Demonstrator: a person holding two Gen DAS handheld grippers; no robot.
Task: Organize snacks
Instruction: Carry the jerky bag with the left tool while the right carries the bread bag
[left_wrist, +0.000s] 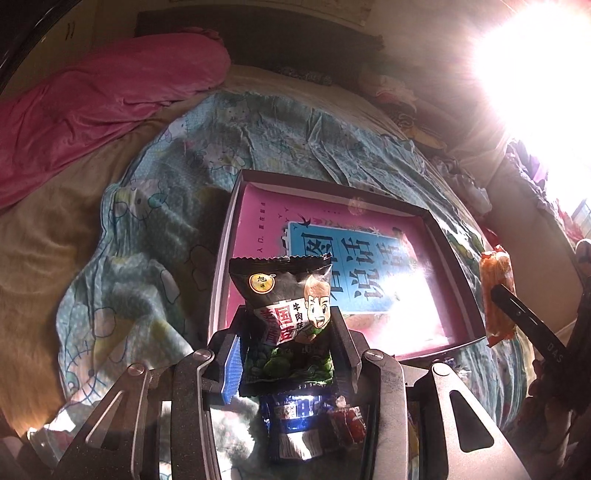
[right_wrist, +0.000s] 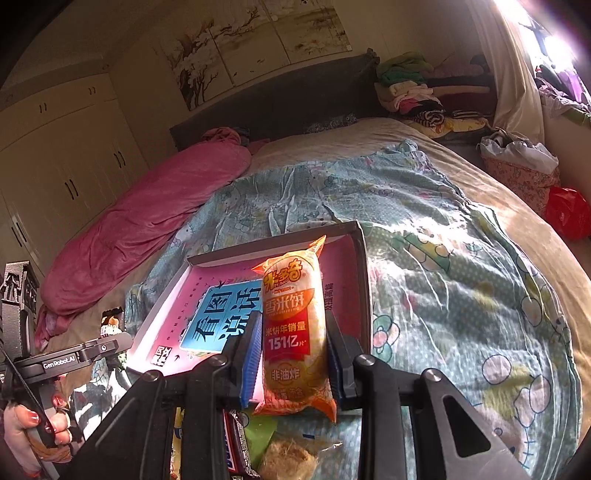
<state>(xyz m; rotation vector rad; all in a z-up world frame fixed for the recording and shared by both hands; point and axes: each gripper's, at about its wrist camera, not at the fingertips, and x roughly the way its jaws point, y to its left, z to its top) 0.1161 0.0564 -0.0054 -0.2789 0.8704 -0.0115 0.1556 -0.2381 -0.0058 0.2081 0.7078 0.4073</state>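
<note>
My left gripper (left_wrist: 291, 354) is shut on a black snack bag (left_wrist: 286, 295) with a cartoon face, held upright in front of a shallow box (left_wrist: 458, 251) with a pink and blue printed floor. My right gripper (right_wrist: 293, 350) is shut on an orange rice-cracker pack (right_wrist: 293, 332), also upright, just before the same box (right_wrist: 364, 258). The orange pack (left_wrist: 496, 291) and the right gripper's finger show at the right edge of the left wrist view. The left gripper (right_wrist: 92, 350) with the black bag's top (right_wrist: 110, 321) shows at the left of the right wrist view.
The box lies on a blue cartoon-print sheet (right_wrist: 443, 277) over a bed. A pink blanket (right_wrist: 147, 229) lies far left. Loose snacks (left_wrist: 306, 421) lie under the left gripper, more (right_wrist: 236, 443) under the right. Folded clothes (right_wrist: 406, 88) pile at the headboard. A hand (right_wrist: 40, 424) grips the left tool.
</note>
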